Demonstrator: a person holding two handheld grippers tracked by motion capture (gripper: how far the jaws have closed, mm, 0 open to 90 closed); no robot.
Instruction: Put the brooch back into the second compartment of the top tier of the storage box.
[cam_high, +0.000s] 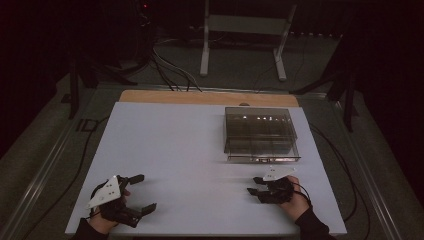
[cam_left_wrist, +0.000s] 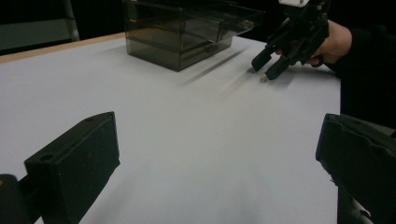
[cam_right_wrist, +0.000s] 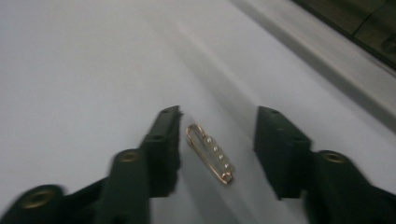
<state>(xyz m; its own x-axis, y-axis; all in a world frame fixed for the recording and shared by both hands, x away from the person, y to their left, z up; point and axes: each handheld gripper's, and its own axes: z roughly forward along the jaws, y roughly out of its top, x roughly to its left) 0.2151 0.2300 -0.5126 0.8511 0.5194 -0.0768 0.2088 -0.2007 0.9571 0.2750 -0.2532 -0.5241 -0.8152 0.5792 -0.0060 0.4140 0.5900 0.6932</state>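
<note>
Right gripper (cam_right_wrist: 217, 135) jaws apart around pin (cam_right_wrist: 208, 153) on table (cam_high: 175, 150), no clamp yet; lift and box (cam_high: 260, 132) remain.

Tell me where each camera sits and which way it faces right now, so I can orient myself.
High view: above the person's side, looking forward and down on the white table; both hands, left gripper and right gripper show.
Left gripper view: rides the left gripper, looks across the table at the smoky box and the other hand.
Right gripper view: looks down between its own jaws at a gold pin.
Shared: the box shows in the high and left gripper views.
</note>
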